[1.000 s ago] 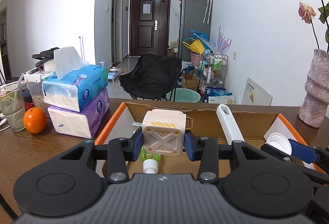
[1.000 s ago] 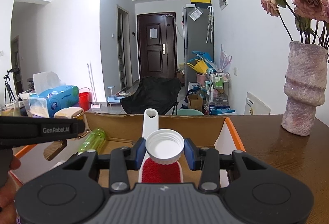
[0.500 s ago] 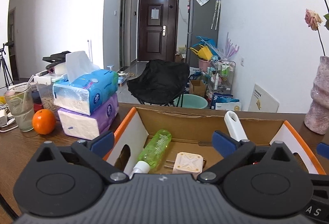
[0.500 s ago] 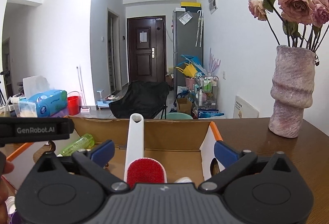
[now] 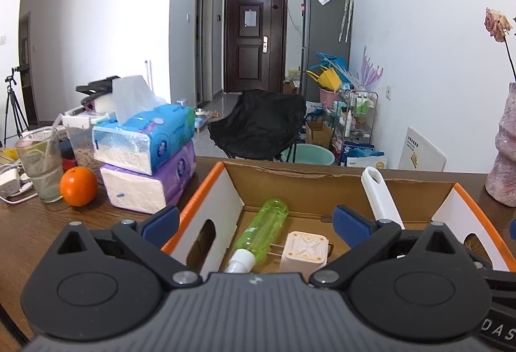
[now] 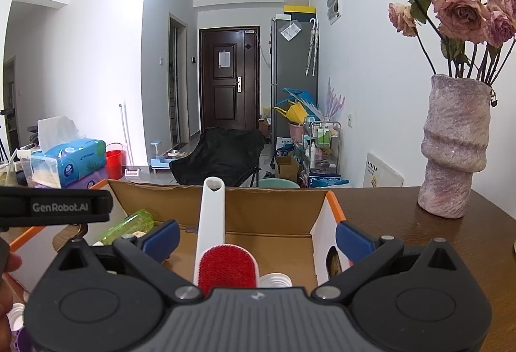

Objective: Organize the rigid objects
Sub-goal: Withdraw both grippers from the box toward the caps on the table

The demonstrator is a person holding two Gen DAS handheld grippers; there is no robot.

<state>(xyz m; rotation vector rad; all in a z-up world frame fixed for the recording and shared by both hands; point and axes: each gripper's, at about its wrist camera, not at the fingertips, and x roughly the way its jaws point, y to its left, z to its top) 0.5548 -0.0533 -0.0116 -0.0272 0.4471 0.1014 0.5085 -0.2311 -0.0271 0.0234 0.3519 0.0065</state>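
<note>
Fingers of the left gripper (image 5: 256,218) are standing spread wide and released above the box (image 5: 338,182), gripping nothing. Below them the bottle (image 5: 262,231) and the plug (image 5: 304,250) are lying side by side on the box floor, the bottle's cap partly hiding behind the gripper body. The right gripper (image 6: 256,237) is likewise hanging released. Its body is cutting off the brush (image 6: 222,258) at the red pad and hiding most of a white lid (image 6: 275,280). The vase (image 6: 454,152) is standing on the tabletop (image 6: 403,216), apart from the box.
</note>
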